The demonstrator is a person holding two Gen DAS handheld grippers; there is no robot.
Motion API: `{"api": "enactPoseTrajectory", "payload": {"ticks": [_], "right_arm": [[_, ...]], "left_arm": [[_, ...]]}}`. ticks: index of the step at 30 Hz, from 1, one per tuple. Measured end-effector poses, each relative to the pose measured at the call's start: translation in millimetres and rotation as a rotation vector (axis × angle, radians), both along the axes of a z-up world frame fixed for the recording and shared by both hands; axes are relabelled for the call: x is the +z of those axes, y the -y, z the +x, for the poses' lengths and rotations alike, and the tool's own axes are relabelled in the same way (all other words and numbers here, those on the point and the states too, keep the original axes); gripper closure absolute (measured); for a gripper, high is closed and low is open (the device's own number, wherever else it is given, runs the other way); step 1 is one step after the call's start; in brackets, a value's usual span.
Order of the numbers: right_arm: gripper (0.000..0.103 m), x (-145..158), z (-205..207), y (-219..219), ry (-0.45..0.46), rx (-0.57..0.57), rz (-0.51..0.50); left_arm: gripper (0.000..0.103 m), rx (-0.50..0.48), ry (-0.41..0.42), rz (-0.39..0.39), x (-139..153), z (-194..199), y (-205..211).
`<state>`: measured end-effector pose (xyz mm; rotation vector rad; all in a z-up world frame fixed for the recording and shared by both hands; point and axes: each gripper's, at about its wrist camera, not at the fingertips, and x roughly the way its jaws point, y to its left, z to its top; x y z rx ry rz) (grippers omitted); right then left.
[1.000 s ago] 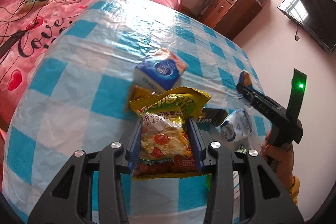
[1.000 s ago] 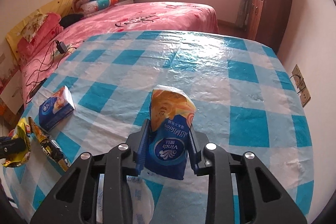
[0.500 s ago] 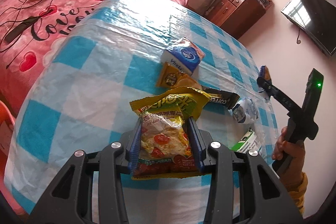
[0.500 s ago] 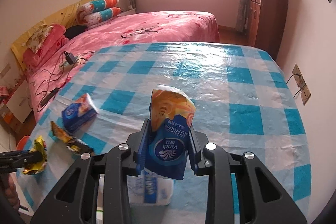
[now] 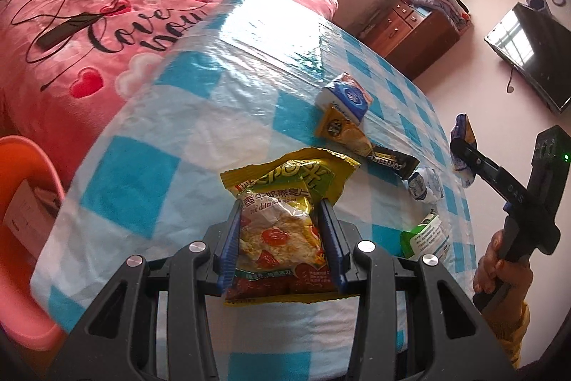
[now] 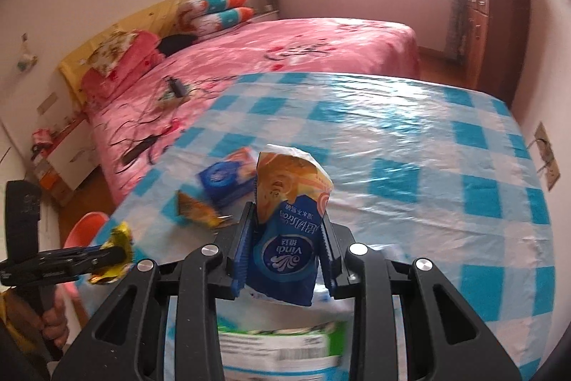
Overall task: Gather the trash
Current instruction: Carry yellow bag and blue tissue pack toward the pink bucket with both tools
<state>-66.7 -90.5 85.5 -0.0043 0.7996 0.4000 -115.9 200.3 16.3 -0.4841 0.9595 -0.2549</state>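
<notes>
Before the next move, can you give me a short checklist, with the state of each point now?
1. Left gripper shut on yellow snack bag: ok.
2. Right gripper shut on blue tissue pack: ok.
3. Orange bin in view beside table edge: ok.
4. Snack bag over the bin: not ok, it is over the tablecloth.
5. Room left in the bin: cannot tell.
6. Table cleared: not ok, coffee sachet and others remain.
</notes>
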Motion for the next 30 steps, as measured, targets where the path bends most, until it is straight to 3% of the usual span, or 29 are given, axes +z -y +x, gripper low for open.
{"api": "enactPoseTrajectory", "payload": {"ticks": [12, 30], "right_arm": [[0.069, -8.5, -30.6, -101.6, -0.080, 0.253, 0.024], [0.069, -33.0, -77.4, -288.8, -0.181, 0.677, -0.006]], "left_arm": [[0.060, 0.102, -0.009, -0.019, -8.6, -30.3, -57.8], [0.060, 0.402, -0.044, -0.033, -33.4, -91.9, -181.2]]}}
